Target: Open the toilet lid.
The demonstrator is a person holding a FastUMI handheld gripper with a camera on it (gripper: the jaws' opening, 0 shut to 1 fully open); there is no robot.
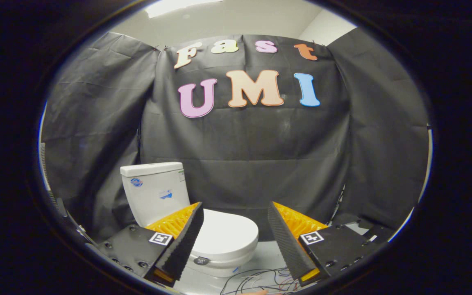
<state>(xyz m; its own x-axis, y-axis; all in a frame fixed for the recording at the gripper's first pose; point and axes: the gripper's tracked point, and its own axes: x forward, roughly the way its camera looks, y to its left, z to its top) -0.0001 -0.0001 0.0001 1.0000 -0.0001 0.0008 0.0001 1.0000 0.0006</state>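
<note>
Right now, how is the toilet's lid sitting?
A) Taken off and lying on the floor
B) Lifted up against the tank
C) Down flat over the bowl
C: the lid lies flat over the bowl of the toilet, ahead of the tank, while the gripper hangs open with its fingers apart and touching nothing, the lid just beyond them.

The tool (235, 223) is held with its two fingers spread wide apart, gripping nothing. Beyond the fingers stands a white toilet (178, 217), with its lid (228, 233) down flat over the bowl. The left finger overlaps the near left side of the lid and the base of the tank (154, 190). Loose thin wires (256, 280) lie on the pale floor (266, 256) between the fingers, just in front of the bowl.
</note>
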